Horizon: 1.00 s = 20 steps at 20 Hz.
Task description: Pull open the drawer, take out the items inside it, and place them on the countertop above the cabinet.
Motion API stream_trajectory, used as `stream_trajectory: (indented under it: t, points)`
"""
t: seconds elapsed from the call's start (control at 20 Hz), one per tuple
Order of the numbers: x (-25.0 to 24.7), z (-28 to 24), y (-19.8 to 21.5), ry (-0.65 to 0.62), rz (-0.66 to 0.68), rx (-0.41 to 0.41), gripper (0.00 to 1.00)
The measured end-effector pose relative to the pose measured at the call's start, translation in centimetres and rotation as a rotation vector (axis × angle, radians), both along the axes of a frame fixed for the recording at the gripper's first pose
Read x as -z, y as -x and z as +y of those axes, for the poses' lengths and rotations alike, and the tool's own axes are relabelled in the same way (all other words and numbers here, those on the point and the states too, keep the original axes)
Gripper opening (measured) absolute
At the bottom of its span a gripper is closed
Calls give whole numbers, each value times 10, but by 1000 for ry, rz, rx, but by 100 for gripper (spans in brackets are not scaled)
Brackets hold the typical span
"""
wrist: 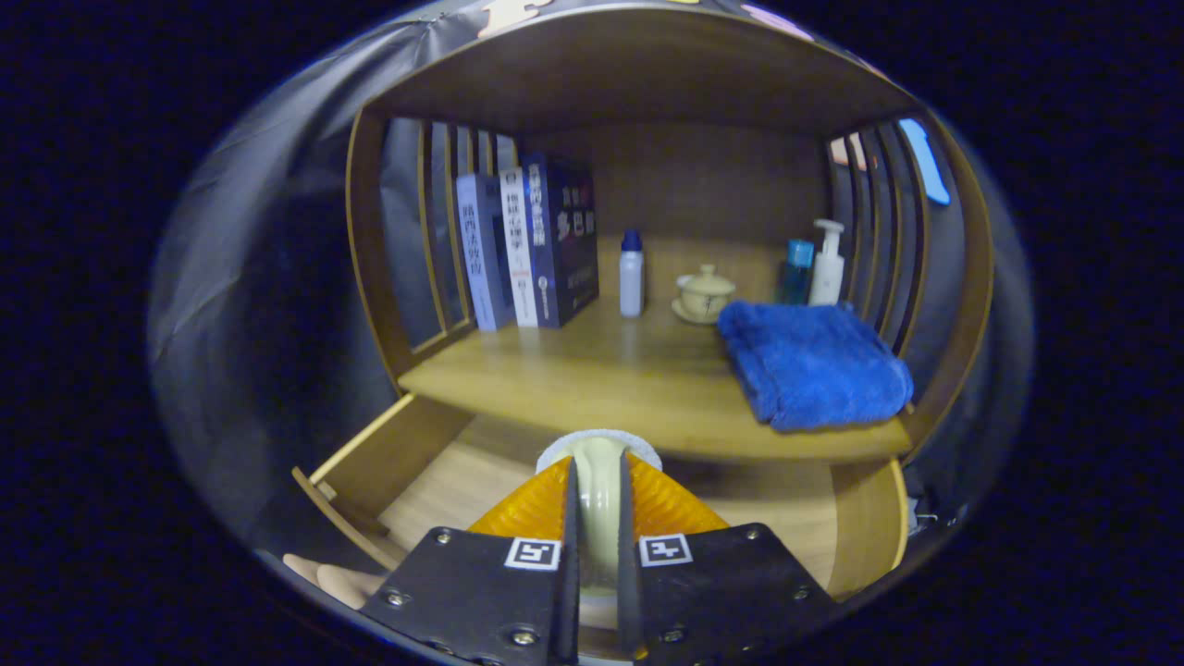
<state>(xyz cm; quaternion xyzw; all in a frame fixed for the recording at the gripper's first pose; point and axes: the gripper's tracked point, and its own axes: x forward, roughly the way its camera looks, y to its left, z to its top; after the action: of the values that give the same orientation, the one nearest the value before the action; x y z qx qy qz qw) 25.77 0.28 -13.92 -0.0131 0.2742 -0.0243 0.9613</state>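
My gripper (598, 481) is shut on a pale cream item with a white round end (599, 442), held between both fingers above the open wooden drawer (370, 467). The drawer is pulled out below the countertop (592, 388); its bare wooden floor shows on both sides of the fingers. The held item's lower part is hidden by the fingers. The countertop's front edge lies just beyond the fingertips.
On the countertop stand several books (527, 245) at the left, a white bottle with a blue cap (631, 274), a small lidded cup (705, 294), a folded blue towel (809, 363), and a blue bottle (795, 270) beside a pump bottle (826, 264). Slatted side walls enclose the shelf.
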Motion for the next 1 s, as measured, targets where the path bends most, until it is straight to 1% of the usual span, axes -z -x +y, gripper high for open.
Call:
stream_trajectory:
  t: [0.15,0.25,0.5,0.65,0.8,1.0]
  points:
    - [-19,0,-24,9,-65,13,17]
    - [-23,-5,-44,0,-90,45,17]
    - [2,-21,-95,12,-96,122,17]
    - [15,-24,-116,-17,-98,161,17]
    - [14,-20,-133,-48,-148,163,17]
    - [14,-21,-149,-31,-236,145,17]
